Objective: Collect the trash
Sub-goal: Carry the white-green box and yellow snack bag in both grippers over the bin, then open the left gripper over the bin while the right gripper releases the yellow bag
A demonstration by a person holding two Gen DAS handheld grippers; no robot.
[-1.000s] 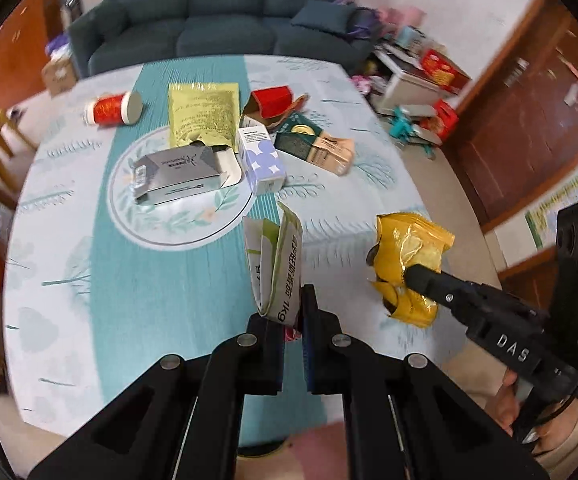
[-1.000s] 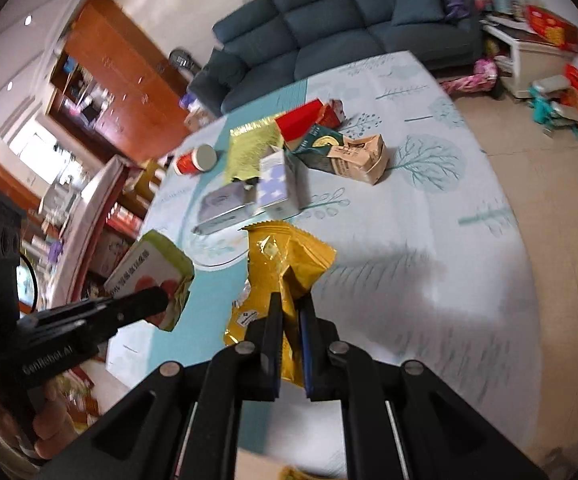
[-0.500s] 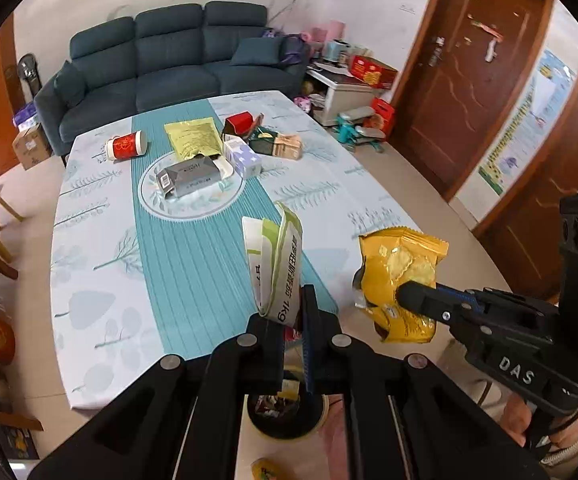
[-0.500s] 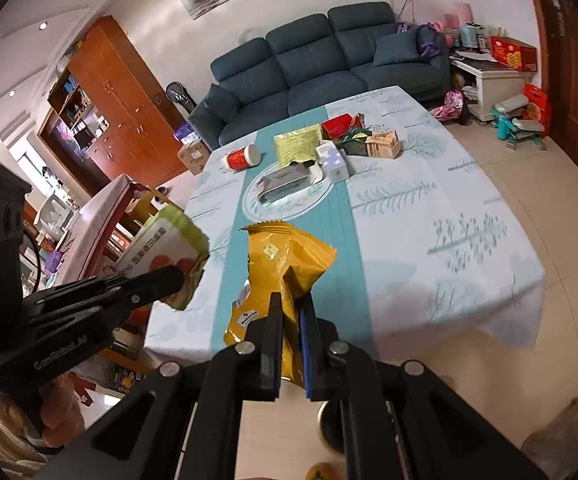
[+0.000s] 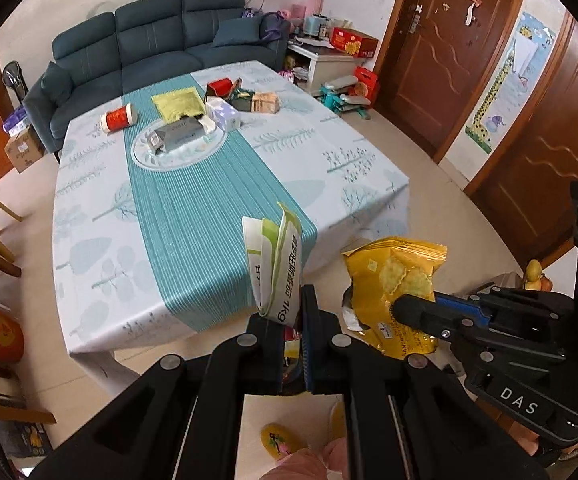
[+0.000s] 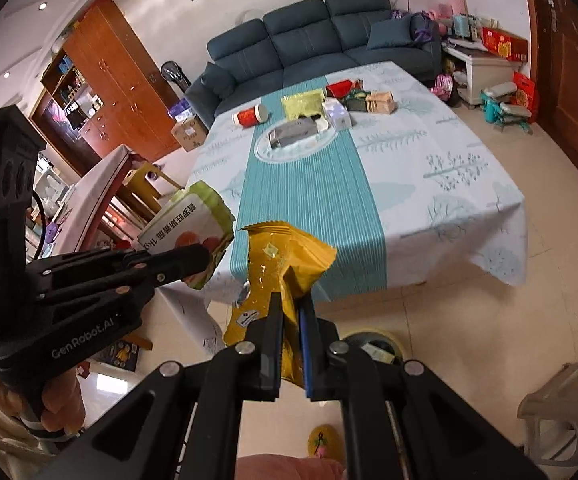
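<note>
Your left gripper [image 5: 291, 320] is clamped on the green-and-white bag [image 5: 277, 264], its pads pressed together on the bag's lower edge so the bag stands up between the fingers, held in the air off the near end of the table [image 5: 89, 184]. Your right gripper [image 6: 291, 320] is pinched tight on the yellow snack packet [image 6: 285, 264], crumpled at the waist where the pads squeeze it, its crimped top pointing up. In the left wrist view the two loads hang side by side, near each other but apart, both clear of the tablecloth.

Under your right gripper, on the tiled floor, a round bin [image 6: 373, 344] shows with wrappers inside (only part of its rim is visible behind the fingers).

More trash lies at the far end of the table: a red cup [image 5: 118, 119] on its side, a gold foil pouch [image 5: 178, 104], a grey box [image 5: 177, 135] on the round printed medallion of the cloth, a small white-and-purple carton [image 5: 223, 113], a red box [image 5: 220, 88] and a dark green-and-tan package [image 5: 255, 101]. A blue sofa [image 5: 149, 36] stands behind the table.
</note>
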